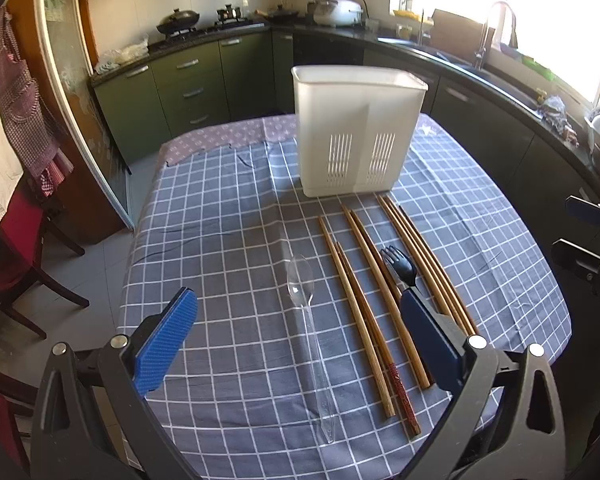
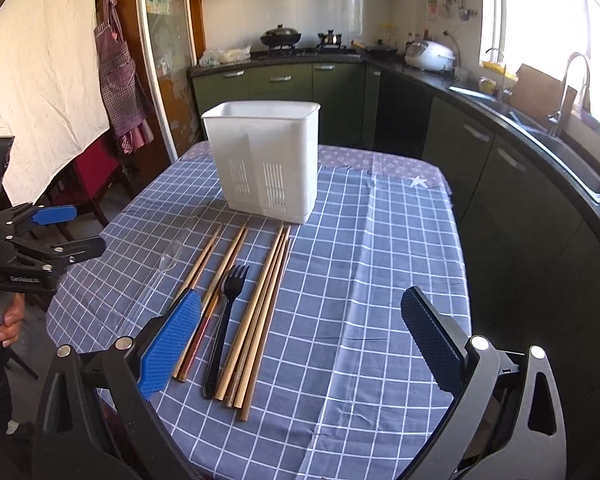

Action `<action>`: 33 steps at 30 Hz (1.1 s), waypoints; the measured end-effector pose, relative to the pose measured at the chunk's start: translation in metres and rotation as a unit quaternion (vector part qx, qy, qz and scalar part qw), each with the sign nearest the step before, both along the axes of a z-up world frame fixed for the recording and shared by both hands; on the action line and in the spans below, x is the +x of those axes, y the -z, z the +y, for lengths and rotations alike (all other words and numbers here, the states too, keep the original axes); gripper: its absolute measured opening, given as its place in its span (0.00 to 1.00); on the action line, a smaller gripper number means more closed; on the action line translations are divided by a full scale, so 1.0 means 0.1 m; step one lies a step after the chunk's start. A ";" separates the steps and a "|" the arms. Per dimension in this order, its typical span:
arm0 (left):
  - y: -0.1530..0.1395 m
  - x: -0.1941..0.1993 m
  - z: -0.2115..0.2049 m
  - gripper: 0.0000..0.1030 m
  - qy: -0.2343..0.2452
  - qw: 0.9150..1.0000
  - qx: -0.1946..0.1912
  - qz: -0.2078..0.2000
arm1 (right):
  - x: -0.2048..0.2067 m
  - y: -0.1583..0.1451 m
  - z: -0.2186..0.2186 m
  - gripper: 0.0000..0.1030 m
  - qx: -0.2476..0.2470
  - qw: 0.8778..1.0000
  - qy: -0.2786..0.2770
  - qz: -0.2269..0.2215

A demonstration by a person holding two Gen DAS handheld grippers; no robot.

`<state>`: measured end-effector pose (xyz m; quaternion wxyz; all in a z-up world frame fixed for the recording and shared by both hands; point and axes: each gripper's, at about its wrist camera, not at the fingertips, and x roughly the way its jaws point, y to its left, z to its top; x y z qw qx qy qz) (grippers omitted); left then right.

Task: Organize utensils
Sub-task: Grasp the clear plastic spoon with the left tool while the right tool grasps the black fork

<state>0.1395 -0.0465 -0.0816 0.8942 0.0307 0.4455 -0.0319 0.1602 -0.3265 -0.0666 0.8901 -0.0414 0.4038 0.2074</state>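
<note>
On the desk [image 1: 220, 216], covered by a blue checked cloth, we take the white utensil holder [image 1: 356, 132] as our landmark; it stands upright toward the far end, slotted on its near wall, and we see a divider inside it. Just before the holder, lying flat on the cloth, we find the utensils in a rough row running away from it toward us; nearest its right corner lies a bundle of wooden chopsticks [image 1: 424, 256], beside them a black plastic fork [image 1: 400, 266] with tines pointing at the holder, then two further pairs of chopsticks [image 1: 360, 300], and farthest to the holder's left a clear plastic spoon [image 1: 302, 284] with its bowl toward the holder. From the right wrist view we see the same holder [image 2: 268, 160], the fork [image 2: 230, 292] and the bundle of chopsticks [image 2: 260, 308], while the spoon [image 2: 172, 256] is faint. Our left claw [image 1: 300, 336] hangs above the near end of the row, its jaws spread wide and empty, the spoon between them; our right claw [image 2: 300, 340] likewise stands wide and empty, over bare cloth to the right of the chopstick bundle. A hand [image 2: 10, 322] grips the left tool's handle at the left edge of the right wrist view.
</note>
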 end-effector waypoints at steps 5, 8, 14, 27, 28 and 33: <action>0.34 0.33 -0.04 0.90 0.001 0.996 0.000 0.093 | 0.37 0.16 0.12 0.96 -0.022 0.995 -0.013 0.098; 0.52 0.47 0.01 0.67 -0.011 0.989 -0.004 0.146 | 0.53 0.26 0.14 0.96 -0.019 0.988 -0.022 0.149; 0.74 0.65 0.02 0.38 -0.014 0.979 -0.003 0.201 | 0.69 0.37 0.13 0.95 0.004 0.977 -0.024 0.211; 0.90 0.71 -0.17 0.11 0.001 0.972 0.035 0.234 | 0.81 0.47 0.25 0.87 -0.023 0.972 -0.037 0.231; 0.90 0.70 -0.17 0.10 0.001 0.971 0.037 0.235 | 0.81 0.46 0.27 0.87 -0.024 0.972 -0.038 0.230; 0.88 0.71 -0.20 0.09 0.004 0.971 0.038 0.235 | 0.78 0.41 0.40 0.87 -0.048 0.972 -0.050 0.224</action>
